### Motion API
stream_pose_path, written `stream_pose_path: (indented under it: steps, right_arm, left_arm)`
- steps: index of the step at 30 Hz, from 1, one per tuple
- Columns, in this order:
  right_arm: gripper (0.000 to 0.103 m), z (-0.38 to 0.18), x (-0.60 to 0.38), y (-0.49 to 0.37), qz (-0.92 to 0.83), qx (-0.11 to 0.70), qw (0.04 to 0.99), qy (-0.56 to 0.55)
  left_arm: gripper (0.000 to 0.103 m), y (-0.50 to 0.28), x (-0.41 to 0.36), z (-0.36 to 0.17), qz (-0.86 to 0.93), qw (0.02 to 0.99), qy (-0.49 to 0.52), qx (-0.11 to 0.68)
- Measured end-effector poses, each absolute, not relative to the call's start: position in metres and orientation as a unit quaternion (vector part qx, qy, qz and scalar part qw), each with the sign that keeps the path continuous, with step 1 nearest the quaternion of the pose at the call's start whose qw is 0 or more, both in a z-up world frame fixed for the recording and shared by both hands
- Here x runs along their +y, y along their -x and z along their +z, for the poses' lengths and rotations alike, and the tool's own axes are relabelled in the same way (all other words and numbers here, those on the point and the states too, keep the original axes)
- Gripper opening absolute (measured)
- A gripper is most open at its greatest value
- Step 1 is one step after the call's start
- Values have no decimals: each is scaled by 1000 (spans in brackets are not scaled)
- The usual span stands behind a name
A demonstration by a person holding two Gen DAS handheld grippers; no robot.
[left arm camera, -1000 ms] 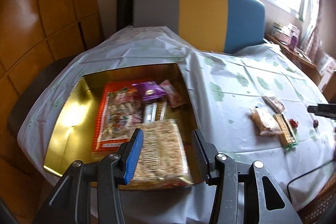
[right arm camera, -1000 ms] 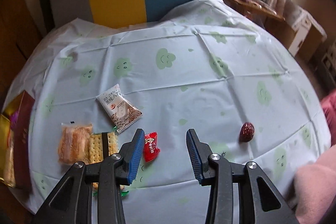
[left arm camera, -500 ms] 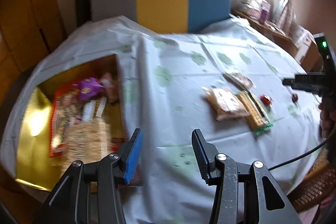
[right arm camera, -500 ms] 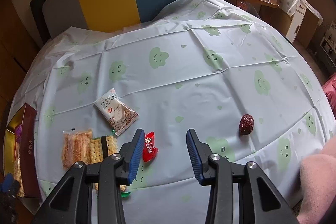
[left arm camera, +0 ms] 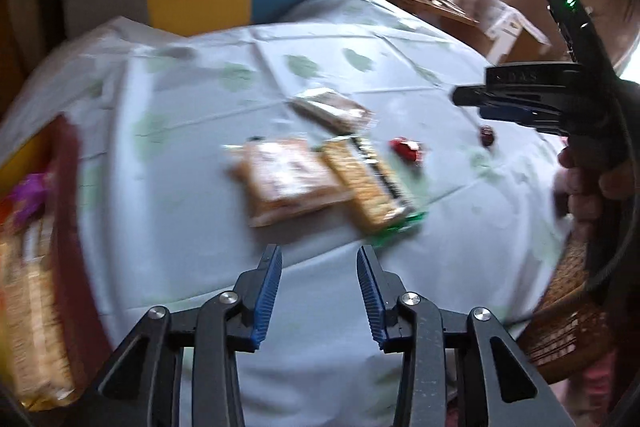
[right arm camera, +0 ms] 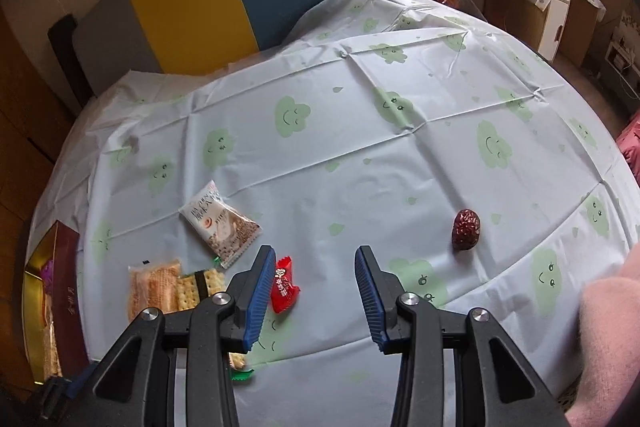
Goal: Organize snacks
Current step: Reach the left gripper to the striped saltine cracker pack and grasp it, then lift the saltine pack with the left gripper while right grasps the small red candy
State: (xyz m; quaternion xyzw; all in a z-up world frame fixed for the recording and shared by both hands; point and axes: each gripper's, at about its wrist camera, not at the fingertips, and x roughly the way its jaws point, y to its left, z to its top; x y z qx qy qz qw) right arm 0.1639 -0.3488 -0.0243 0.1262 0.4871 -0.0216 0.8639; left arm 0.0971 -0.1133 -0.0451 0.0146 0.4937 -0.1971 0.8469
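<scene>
Since a second ago my left gripper (left arm camera: 319, 255) has swung away from the gold box (right arm camera: 35, 311) and now looks at the loose snacks on the tablecloth (right arm camera: 340, 131); its jaws are closing, narrower than before, with nothing between them. That view is blurred by the swing. My right gripper (right arm camera: 315, 257) has hardly shifted and keeps the same moderate gap, holding nothing.

I take the red candy (right arm camera: 285, 285) as my landmark. In the right wrist view it lies on the cloth just beside the inner face of the left finger (right arm camera: 260, 287), at the edge of the gap rather than centred in it; I cannot tell whether it touches the pad. Left of the candy sit the cracker pack (right arm camera: 200, 285) and, touching it, the orange wafer pack (right arm camera: 154, 287). Up and left of the candy lies the white snack pouch (right arm camera: 218, 223). Well to its right lies the dried red date (right arm camera: 465, 229), apart from both fingers. Far left of the candy, at the table's edge, stands the gold box with snacks in it.

In the left wrist view the wafer pack and cracker pack lie ahead of my fingertips, apart from them, with the candy beyond to the right.
</scene>
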Motion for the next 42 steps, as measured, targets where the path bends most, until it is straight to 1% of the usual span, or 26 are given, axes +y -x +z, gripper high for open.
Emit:
stream_pose_path:
  steps: [1, 4, 5, 7, 9, 12, 13, 17, 20, 23, 29, 34, 42]
  right_arm:
    - [42, -24, -349, -164, -20, 485, 865, -127]
    - [42, -23, -350, -164, -15, 483, 865, -134]
    - [42, -22, -350, -164, -14, 483, 865, -136]
    - [42, -22, -351, -164, -11, 481, 865, -141]
    - [42, -21, -352, -164, -13, 480, 865, -145]
    - [42, -22, -355, -165, -13, 482, 862, -155]
    - [42, -23, -355, -165, -13, 482, 862, -156]
    - [42, -23, -356, -165, -10, 481, 862, -159]
    - [42, -23, -356, -165, -8, 482, 861, -160]
    - [42, -23, -357, -166, -9, 483, 861, -162]
    - [42, -25, -356, -167, -9, 488, 858, -161]
    - [42, -30, -353, -169, -9, 502, 852, -149]
    - [42, -43, -350, -170, -1, 533, 834, -143]
  left_arm:
    - [37, -101, -119, -48, -203, 842, -11, 500]
    - [38, -113, -133, -57, -210, 832, 7, 513]
    - [41, -119, -138, -59, -213, 829, 16, 516]
    - [43, -127, -146, -61, -211, 826, 21, 522]
    - [49, -134, -154, -65, -206, 826, 21, 524]
    - [54, -143, -166, -68, -202, 825, 21, 528]
    - [57, -145, -168, -69, -201, 824, 21, 530]
    - [58, -155, -181, -77, -189, 826, 5, 531]
    - [62, -161, -186, -82, -184, 829, 5, 528]
    - [56, -163, -187, -83, -195, 830, 1, 523]
    - [51, -146, -173, -82, -253, 824, -20, 507]
    - [51, -119, -154, -80, -295, 813, -58, 499]
    - [51, -78, -119, -80, -295, 814, -92, 492]
